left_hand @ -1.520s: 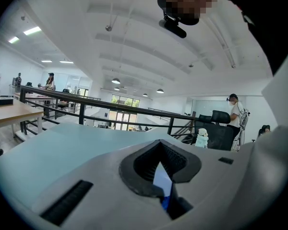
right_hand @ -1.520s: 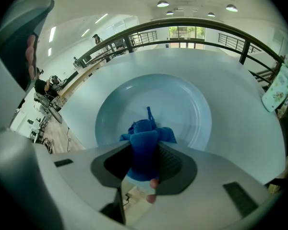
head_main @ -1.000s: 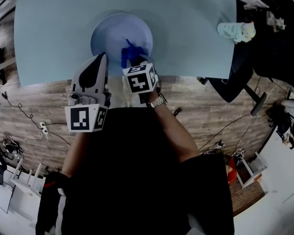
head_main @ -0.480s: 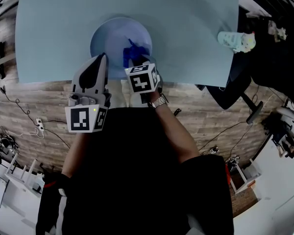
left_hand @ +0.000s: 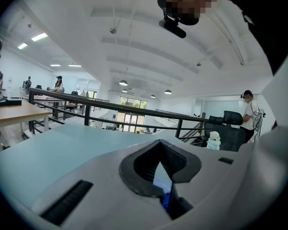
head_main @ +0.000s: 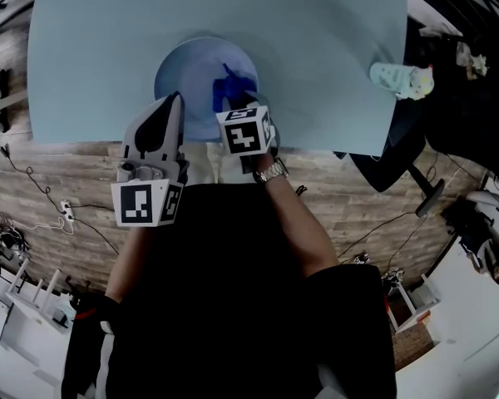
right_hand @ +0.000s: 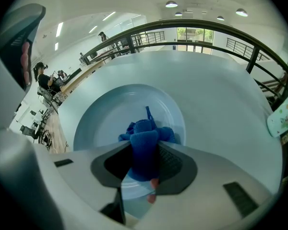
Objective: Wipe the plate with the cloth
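The right gripper (right_hand: 144, 164) pinches the bunched blue cloth (right_hand: 145, 145) in its jaws. The cloth rests on the plate (head_main: 187, 77) at about 4 o'clock. The left gripper (head_main: 174, 100), jaws pressed together and empty, hovers at the plate's 7 o'clock rim above the pale counter (head_main: 83, 56).

The head view was dim, its lower half nearly black, and the wide lens bowed the edges of the pale table (head_main: 333, 56), which took a soft, even light with only a faint shadow beside the plate (head_main: 183, 73). Both gripper views were far brighter, lit by ceiling lamps (left_hand: 124, 83) overhead that washed the white ceiling pale, with black rounded corners, straight rails (right_hand: 206, 22) bent into arcs, and the closest foreground soft and out of focus
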Tool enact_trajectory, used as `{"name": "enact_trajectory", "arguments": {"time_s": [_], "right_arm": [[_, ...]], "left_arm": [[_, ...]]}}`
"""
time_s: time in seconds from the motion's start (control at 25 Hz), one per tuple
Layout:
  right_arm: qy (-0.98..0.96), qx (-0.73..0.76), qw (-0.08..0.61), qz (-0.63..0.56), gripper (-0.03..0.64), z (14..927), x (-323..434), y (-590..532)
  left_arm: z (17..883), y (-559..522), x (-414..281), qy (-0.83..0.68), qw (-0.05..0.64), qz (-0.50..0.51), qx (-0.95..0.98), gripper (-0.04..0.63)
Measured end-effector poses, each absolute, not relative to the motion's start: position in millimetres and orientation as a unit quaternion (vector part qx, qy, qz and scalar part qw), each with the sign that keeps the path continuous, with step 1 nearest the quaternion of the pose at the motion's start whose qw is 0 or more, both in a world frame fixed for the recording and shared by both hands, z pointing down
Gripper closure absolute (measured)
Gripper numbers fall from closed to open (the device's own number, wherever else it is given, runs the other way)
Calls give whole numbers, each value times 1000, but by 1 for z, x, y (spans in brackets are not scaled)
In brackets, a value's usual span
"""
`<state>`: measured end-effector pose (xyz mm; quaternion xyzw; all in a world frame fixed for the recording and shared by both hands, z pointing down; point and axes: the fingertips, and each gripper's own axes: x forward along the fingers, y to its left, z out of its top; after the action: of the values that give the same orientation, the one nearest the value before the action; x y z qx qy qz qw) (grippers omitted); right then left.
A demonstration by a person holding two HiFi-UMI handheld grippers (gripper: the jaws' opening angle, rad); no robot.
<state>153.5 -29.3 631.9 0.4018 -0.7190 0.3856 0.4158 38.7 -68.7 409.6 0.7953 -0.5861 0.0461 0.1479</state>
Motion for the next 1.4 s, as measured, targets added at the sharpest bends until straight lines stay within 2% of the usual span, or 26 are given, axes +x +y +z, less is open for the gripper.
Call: {"name": "enact_trajectory", "arguments": {"time_s": [0.64, 1.4], "right_arm": [[-709, 470, 385, 358, 499, 609, 157, -66], [-722, 568, 252, 305, 499, 508, 123, -58]], "left_arm": [[409, -82, 20, -568, 144, 43, 809, 594], [394, -73, -15, -508, 126, 33, 852, 594]]}}
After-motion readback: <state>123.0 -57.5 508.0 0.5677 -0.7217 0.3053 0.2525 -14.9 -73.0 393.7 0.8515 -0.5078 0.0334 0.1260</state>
